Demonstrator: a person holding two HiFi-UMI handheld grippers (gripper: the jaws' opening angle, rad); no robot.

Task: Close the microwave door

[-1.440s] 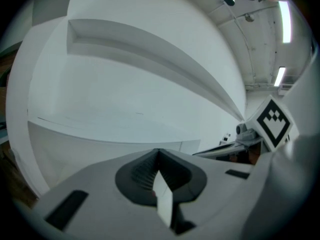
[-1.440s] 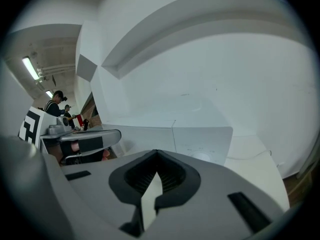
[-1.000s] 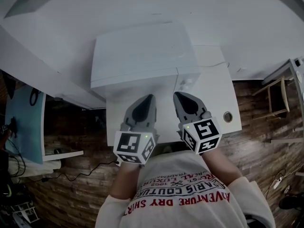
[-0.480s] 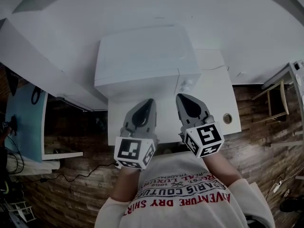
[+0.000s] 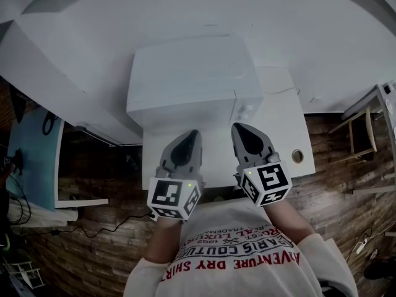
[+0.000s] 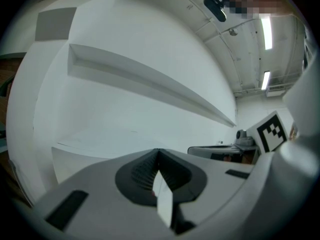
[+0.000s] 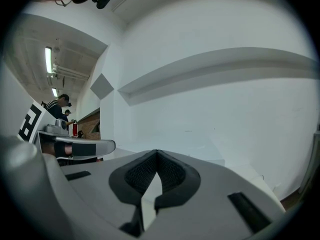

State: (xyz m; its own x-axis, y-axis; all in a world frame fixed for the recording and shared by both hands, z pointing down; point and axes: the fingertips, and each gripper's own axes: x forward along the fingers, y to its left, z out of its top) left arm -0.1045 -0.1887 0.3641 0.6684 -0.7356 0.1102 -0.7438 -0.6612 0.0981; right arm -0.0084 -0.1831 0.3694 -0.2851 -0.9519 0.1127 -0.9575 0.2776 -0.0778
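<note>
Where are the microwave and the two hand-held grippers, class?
microwave (image 5: 192, 73), head view, white top panel.
left hand-held gripper (image 5: 193, 135), head view, closed jaw tips.
right hand-held gripper (image 5: 238, 129), head view, closed jaw tips.

A white table (image 5: 281, 135) stands on a wood-plank floor (image 5: 337, 184), with a blue panel (image 5: 28, 166) at left.

From the head view I saw a white table (image 5: 281, 138) standing over a floor (image 5: 337, 187) of dark wooden planks. The white microwave (image 5: 192, 73) sat directly on it, filling the left and back of the top. A bare strip ran along the front edge and down the right side. Near the front right corner a small round fitting (image 5: 297, 156) was set into the top. Farther back lay what I took for a thin cord (image 5: 286, 89), too faint to be sure.
</note>
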